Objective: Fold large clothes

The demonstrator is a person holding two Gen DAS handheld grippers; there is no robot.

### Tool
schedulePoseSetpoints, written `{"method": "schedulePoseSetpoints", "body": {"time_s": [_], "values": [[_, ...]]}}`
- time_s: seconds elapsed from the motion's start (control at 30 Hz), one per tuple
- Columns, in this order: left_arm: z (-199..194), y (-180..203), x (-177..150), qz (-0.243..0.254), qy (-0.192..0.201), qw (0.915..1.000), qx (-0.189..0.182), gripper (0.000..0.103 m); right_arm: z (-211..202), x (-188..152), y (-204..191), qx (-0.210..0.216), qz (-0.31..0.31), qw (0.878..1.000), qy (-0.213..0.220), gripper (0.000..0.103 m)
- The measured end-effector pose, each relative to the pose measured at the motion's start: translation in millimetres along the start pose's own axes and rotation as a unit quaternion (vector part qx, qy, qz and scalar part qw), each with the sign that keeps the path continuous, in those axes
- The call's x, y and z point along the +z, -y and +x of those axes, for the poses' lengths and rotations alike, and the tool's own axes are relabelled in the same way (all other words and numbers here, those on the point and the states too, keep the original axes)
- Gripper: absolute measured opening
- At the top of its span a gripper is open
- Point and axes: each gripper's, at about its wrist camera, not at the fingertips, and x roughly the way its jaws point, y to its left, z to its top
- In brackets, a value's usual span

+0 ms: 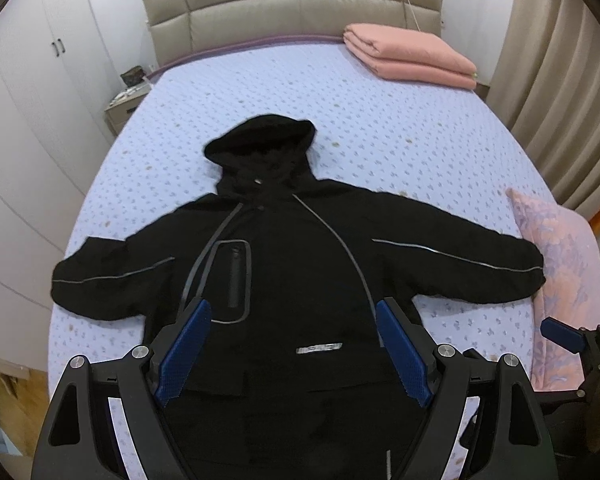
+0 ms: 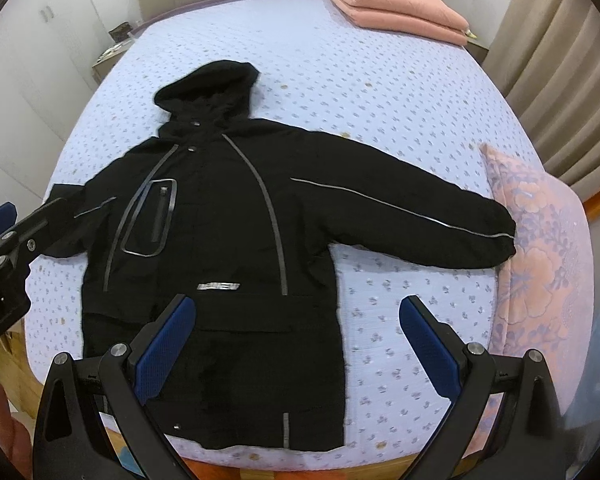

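A large black hooded jacket (image 1: 300, 264) (image 2: 220, 216) with grey reflective piping lies flat, front up, on the bed, both sleeves spread out sideways and the hood pointing to the headboard. My left gripper (image 1: 294, 308) hovers open above the jacket's lower chest, nothing between its blue pads. My right gripper (image 2: 298, 306) is open too, above the jacket's right hem edge and the sheet beside it. The right gripper's blue tip (image 1: 560, 334) shows at the right edge of the left wrist view; the left gripper's body (image 2: 8, 236) shows at the left of the right wrist view.
The bed (image 1: 380, 128) has a pale blue flowered sheet. A folded pink blanket (image 1: 412, 56) lies by the padded headboard (image 1: 292, 12). A pink flowered pillow (image 2: 540, 248) touches the jacket's right cuff. Wardrobe at left, nightstand (image 1: 120, 108), curtains (image 1: 560, 80) at right.
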Motion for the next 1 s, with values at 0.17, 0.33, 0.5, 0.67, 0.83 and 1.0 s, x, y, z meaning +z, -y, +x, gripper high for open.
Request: {"method": "schedulePoseSetpoints", "body": {"time_s": [0.17,0.33,0.5,0.67,0.83,1.0], "values": [[35.3,44.1,0.0,0.006,-0.012,0.9998,-0.014,0.086,29.7,-4.5,55.6,-0.006,0.022,1.000,-0.010,0.102],[73.4,85.3,2.7,0.023,-0.022,0.9993,-0.016,0.086,65.9,-5.8,120.3,-0.005,0.056,0.998,-0.010,0.102],[104.6,115.5,0.1,0.038,-0.033,0.9986,-0.014,0.086,110.2,-5.7,197.8,-0.021,0.115,0.993,-0.007,0.098],[140.5,138.8,-3.1,0.055,-0.034,0.9979,-0.006,0.086,159.1,-7.4,281.8,-0.050,0.191,0.980,-0.001,0.094],[171.3,157.2,-5.1,0.061,-0.037,0.9974,-0.010,0.086,194.8,-17.6,348.3,-0.038,0.273,0.961,0.011,0.091],[191.8,180.2,-13.5,0.081,-0.028,0.9962,-0.018,0.086,226.7,-36.4,390.7,0.004,0.346,0.938,0.020,0.090]]}}
